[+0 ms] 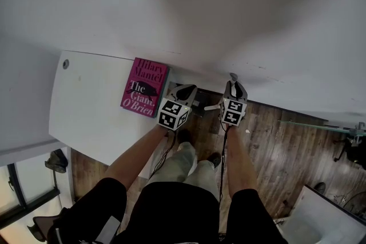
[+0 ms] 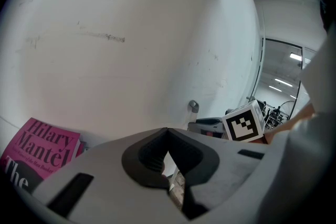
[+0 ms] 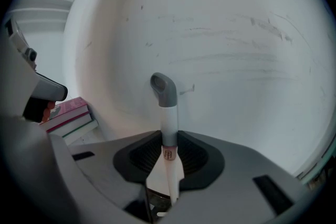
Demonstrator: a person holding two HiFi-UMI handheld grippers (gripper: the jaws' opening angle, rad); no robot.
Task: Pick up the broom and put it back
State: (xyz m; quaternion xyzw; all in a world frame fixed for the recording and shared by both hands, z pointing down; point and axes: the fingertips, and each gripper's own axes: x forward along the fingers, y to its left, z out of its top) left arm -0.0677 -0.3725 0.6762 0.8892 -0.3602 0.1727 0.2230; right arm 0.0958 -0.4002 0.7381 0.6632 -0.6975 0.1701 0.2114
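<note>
White wall [image 3: 236, 34] ahead. Right gripper [image 3: 169, 140] pinches white broom handle with grey cap [image 3: 168, 115]. Left gripper [image 2: 167, 132] is pressed together, empty.

We find all three views softly and evenly lit. In the head view a broad, faint shadow lies across the plain white wall [image 1: 229, 3] at upper centre, and the dark wooden plank floor [image 1: 286, 140] at right carries a dull sheen. Both gripper views bulge strongly and go black in the corners. Long ceiling strip lights [image 2: 286, 83] glare white at the left gripper view's right edge. In the right gripper view the white broom handle with its grey cap [image 3: 168, 107] looks crisp, while the grey right tongs [image 3: 169, 135] around it blur toward the bottom edge.
</note>
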